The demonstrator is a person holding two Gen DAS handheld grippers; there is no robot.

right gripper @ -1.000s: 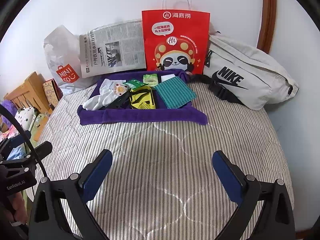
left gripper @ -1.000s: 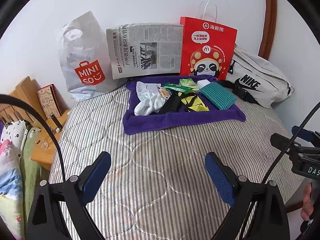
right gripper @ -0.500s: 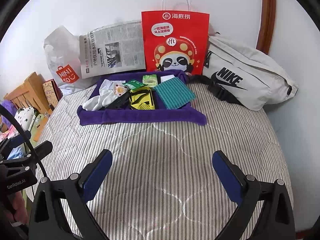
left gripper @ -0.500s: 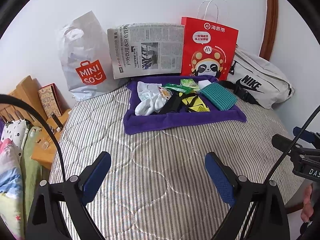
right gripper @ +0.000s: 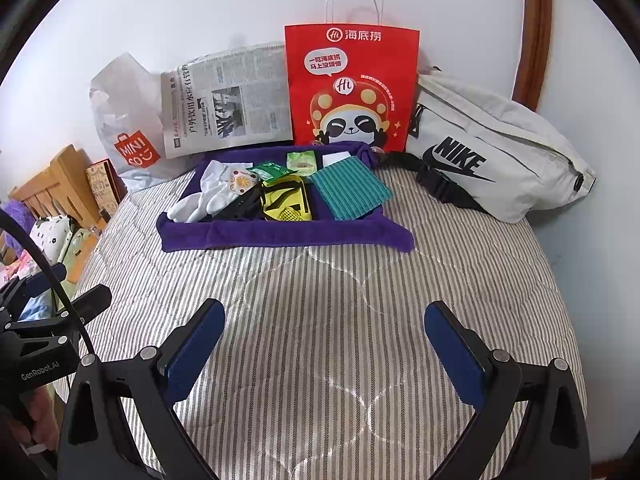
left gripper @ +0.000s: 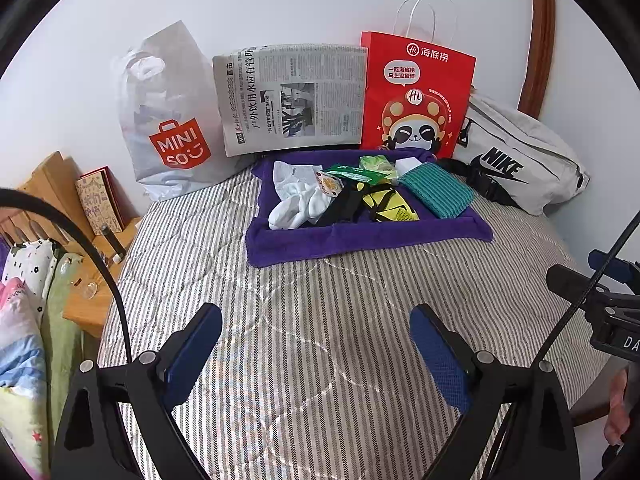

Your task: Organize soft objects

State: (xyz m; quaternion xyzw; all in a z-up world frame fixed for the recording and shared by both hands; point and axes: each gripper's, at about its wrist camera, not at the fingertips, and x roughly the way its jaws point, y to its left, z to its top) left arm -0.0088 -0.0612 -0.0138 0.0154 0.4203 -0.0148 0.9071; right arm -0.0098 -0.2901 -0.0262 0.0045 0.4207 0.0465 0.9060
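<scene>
A purple cloth tray [left gripper: 360,240] [right gripper: 280,238] lies on the striped mattress near the wall. It holds white socks [left gripper: 298,200] [right gripper: 204,196], a teal knitted cloth [left gripper: 436,190] [right gripper: 350,192], a yellow and black item [left gripper: 386,202] [right gripper: 286,202], green packets [left gripper: 360,172] [right gripper: 301,160] and a small round patterned piece. My left gripper [left gripper: 316,354] is open and empty, well in front of the tray. My right gripper [right gripper: 324,354] is open and empty, also short of the tray.
Against the wall stand a Miniso plastic bag [left gripper: 172,120], a newspaper [left gripper: 292,96], a red panda paper bag [left gripper: 416,96] and a white Nike bag [right gripper: 492,148]. A wooden headboard and nightstand [left gripper: 60,208] are left. The striped mattress [right gripper: 320,280] spreads between grippers and tray.
Both views have crept very slightly; the tray and its contents sit a touch lower in the left view. Both grippers stay open and empty.
</scene>
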